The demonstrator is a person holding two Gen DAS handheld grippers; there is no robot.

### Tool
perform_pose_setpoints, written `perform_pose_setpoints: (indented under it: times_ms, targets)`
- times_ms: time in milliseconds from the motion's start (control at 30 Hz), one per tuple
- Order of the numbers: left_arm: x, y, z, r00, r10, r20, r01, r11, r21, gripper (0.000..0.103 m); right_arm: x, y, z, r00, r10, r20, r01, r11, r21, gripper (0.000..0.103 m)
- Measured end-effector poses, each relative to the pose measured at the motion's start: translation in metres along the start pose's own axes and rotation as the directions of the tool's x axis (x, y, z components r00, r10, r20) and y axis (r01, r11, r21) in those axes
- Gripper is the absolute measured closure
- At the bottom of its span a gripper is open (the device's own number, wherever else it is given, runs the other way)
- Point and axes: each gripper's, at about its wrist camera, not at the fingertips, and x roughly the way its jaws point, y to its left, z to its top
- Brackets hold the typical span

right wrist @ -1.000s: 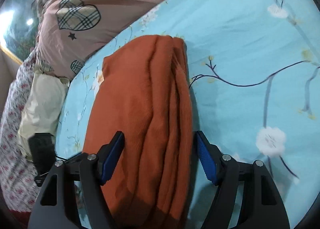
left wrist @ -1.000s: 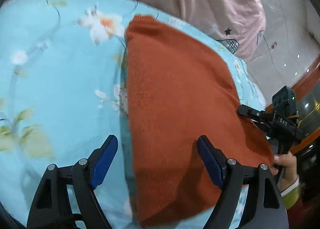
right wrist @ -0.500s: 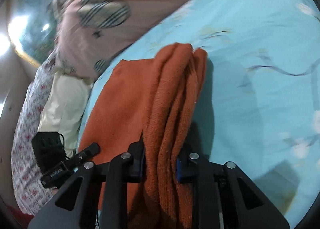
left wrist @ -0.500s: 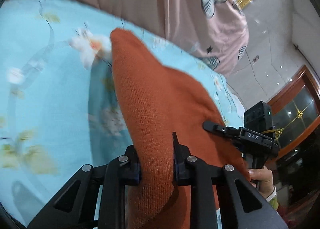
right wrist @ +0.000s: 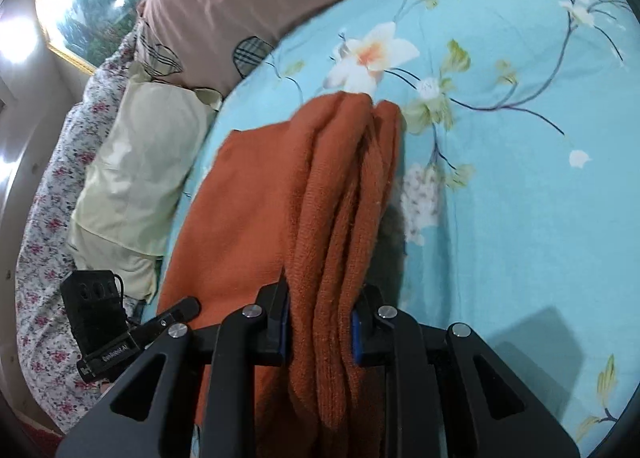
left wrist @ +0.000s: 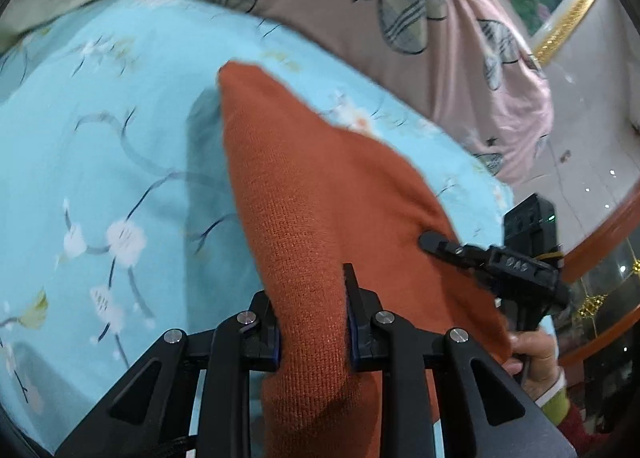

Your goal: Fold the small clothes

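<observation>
Where floral sheet [right wrist: 500,186] spreads, pink quilt [left wrist: 360,10] behind

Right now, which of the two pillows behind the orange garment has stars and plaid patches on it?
The pink pillow, lying along the blue sheet's far edge. The pale yellow pillow beside it is plain.

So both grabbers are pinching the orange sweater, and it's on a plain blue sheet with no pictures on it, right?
Not plain. The blue sheet has white flowers and branches printed on it, as the right wrist view shows. The left gripper and right gripper do both pinch the orange sweater.
</observation>
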Motion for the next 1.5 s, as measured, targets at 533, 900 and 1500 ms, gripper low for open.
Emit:
perform_pose_setpoints:
  times_ms: [533,900,1500]
  targets:
    - [-0.042,-0.007,-0.004,0.986,0.129,0.108,-0.133,0.991,0.032,0.048,-0.030,0.024,0.026,0.977,-0.196,0.084,0.205,0.972,-0.118,0.071]
    - [-0.033,-0.049,-0.013,0.997,-0.075,0.028,0.068,0.980,0.187,0.058,-0.039,0.045,0.041,0.970,-0.189,0.155,0.214,0.963,-0.161,0.099]
    - [0.003,-0.071,-0.031,0.999,-0.012,-0.041,0.021,0.975,0.221,0.056,-0.048,0.027,0.036,0.953,-0.259,0.156,0.266,0.964,-0.026,0.099]
